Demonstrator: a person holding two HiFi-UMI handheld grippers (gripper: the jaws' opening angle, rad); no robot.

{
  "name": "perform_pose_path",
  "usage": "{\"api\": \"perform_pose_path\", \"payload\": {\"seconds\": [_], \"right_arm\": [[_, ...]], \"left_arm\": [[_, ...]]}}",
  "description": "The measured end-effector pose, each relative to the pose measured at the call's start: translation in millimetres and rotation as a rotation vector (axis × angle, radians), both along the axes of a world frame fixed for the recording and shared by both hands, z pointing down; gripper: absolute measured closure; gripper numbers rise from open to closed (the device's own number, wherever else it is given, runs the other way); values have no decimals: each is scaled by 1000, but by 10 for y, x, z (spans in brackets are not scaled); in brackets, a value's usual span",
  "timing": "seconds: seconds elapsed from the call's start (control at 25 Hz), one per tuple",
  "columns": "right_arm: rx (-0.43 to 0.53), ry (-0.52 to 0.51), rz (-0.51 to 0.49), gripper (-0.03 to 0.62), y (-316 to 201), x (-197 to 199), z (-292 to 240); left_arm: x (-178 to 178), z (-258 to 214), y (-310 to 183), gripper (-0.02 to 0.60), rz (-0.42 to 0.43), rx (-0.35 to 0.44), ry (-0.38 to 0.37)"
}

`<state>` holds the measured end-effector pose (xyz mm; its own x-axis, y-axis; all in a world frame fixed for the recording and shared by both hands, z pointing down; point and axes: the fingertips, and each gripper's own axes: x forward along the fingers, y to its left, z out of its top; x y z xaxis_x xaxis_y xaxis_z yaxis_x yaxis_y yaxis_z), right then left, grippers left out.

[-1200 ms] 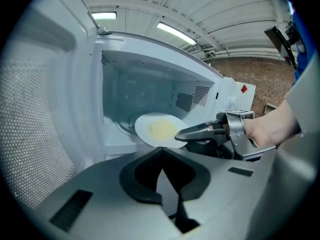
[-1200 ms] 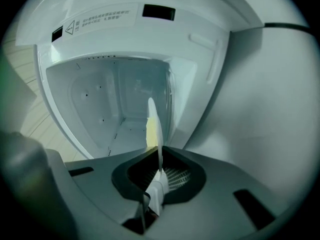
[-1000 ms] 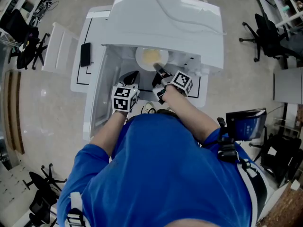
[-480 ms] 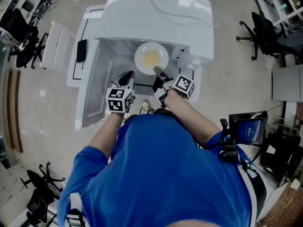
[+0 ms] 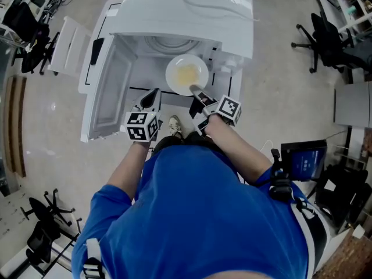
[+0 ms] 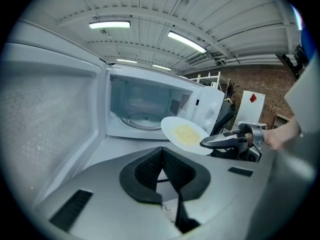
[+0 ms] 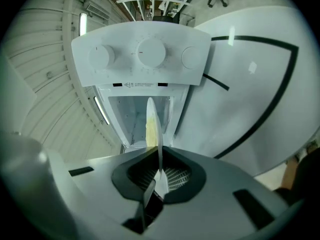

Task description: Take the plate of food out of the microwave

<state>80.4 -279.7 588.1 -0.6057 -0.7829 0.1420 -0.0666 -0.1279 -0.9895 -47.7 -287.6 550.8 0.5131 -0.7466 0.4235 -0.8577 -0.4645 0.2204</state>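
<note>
Two jaws of the right gripper are pinching the near rim of the plate, which that gripper's own camera is showing edge-on, rising straight out from between the pads. The left gripper is riding just beside it with its jaws together on nothing, taking no part in the carry. The plate, with a patch of pale yellow food at its middle, is hanging out from that single grip. It is now sitting in front of the mouth of the microwave rather than half under its top edge, as it was a second ago. Both grippers are drawing back toward the person. Behind the plate, the glass turntable is lying bare in the cavity. The door is standing wide open to the left, well apart from the plate. Below the plate, the white surface with black lines is showing.

By my judgement the removal step is nearing its end: the plate is out of the cavity but is being held in the air, not yet set down. The next move is calling for a steady wrist, since a plate held by one edge is likely to tip and let the food slide. Lowering it level onto the surface before the pads let go looks the safe course.
</note>
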Motion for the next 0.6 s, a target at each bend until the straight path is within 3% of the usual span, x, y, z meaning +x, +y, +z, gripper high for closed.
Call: {"api": "perform_pose_path", "payload": {"seconds": [0.32,0.6], "right_arm": [[27,7,-27,572,341,-91,-129],[67,41,35,571,619,-139,-249]], "left_arm": [[-61,-58,256,571,6,18,38],[-250,-147,394,571,46,28,87]]}}
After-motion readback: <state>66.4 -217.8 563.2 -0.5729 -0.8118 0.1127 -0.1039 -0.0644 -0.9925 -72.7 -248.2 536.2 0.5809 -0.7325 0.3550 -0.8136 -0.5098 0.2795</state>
